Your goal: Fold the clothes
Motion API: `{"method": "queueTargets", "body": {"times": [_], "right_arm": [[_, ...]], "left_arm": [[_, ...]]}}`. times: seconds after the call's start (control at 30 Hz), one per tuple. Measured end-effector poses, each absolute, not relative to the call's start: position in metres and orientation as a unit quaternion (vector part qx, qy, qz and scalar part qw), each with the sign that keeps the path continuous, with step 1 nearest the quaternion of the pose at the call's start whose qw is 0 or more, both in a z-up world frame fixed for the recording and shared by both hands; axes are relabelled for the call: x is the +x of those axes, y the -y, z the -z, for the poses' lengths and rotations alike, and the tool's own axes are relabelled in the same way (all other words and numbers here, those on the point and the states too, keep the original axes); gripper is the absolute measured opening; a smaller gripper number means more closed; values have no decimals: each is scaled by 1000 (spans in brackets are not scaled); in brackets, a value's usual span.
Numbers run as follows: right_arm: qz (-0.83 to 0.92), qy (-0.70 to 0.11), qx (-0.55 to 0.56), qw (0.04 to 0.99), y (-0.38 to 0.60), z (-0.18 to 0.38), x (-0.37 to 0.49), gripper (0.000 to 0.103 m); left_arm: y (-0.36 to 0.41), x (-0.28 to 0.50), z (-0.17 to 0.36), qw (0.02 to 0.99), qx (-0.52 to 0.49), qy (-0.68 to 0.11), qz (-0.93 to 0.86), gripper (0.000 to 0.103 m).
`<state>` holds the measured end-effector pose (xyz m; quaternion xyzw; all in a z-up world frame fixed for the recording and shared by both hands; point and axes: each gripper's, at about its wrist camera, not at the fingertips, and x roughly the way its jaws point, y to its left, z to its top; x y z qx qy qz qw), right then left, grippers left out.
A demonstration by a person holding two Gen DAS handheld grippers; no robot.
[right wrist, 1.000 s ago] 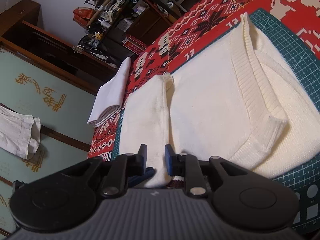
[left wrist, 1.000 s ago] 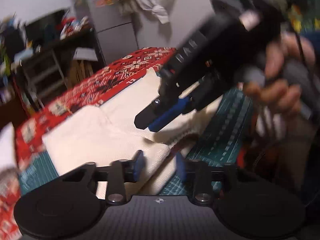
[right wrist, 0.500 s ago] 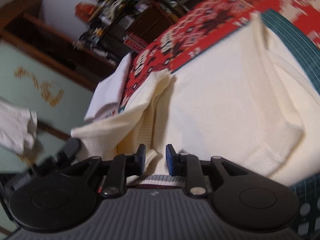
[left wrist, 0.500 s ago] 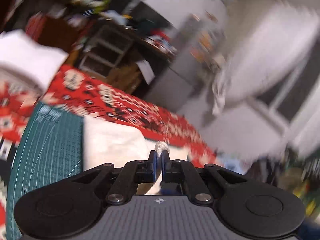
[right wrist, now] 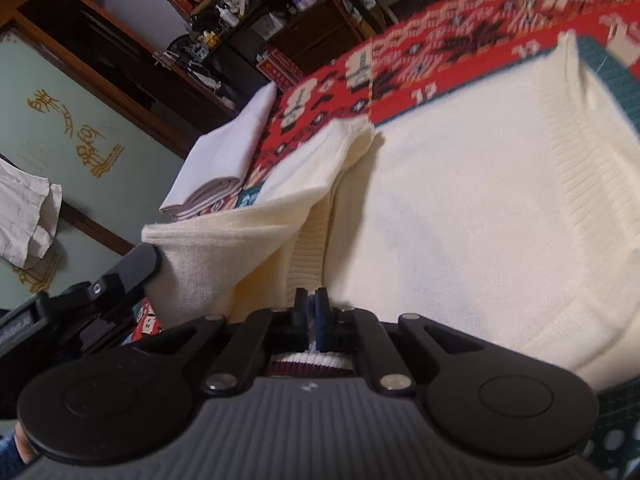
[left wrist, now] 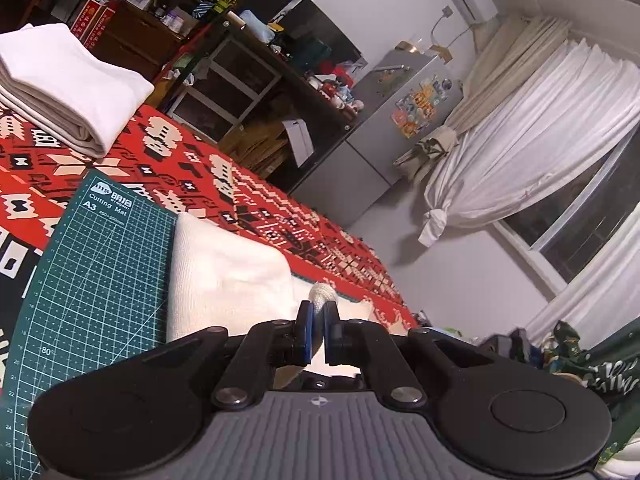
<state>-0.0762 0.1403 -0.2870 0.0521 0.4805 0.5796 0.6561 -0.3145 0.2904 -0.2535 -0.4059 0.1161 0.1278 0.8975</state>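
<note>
A cream knit sweater [right wrist: 460, 208] lies spread over a green cutting mat on a red patterned cloth. My right gripper [right wrist: 310, 305] is shut on its near ribbed edge, with cream and dark red trim showing behind the pads. My left gripper [left wrist: 317, 318] is shut on a bunched bit of the same sweater [left wrist: 224, 276], and that near-left part is lifted off the mat. In the right wrist view the left gripper [right wrist: 96, 292] shows at lower left, under the raised flap of cream knit.
A folded white garment [left wrist: 68, 80] sits on the red patterned cloth [left wrist: 224, 184] at the far left corner, also seen as a white stack [right wrist: 224, 164]. The green cutting mat [left wrist: 96, 264] lies bare beside the sweater. Shelves, a grey fridge [left wrist: 384, 120] and curtains stand beyond.
Both grippers went from open to shut on the sweater's near edge. The left gripper swung round and lifted its portion of cloth, raising a flap.
</note>
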Motion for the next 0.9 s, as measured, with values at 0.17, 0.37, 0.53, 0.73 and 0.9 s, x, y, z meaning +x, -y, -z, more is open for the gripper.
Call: {"method": "queueTargets", "body": {"times": [0.17,0.37,0.53,0.73,0.9], "right_arm": [[-591,-400,-9,701,-121,261,-98,2],[-572,-456,1,682,-128,288,-91,3],[-551,-515,105,649,-103,294,-56,11],[-524,-583,229,577,-93,316,-21,40],[-531,-595,207,567,-111,320,-24,48]], "left_arm": [[-288,-304,259,898,-406,-131,-107,5],[-278,-287,280,890,-414,-172,-79,5],[-266,-271,284,897,-376,-220,-74,5],[-254,-254,286,911,-314,-258,-72,5],[-245,-251,282,924,-256,-274,-71,5]]}}
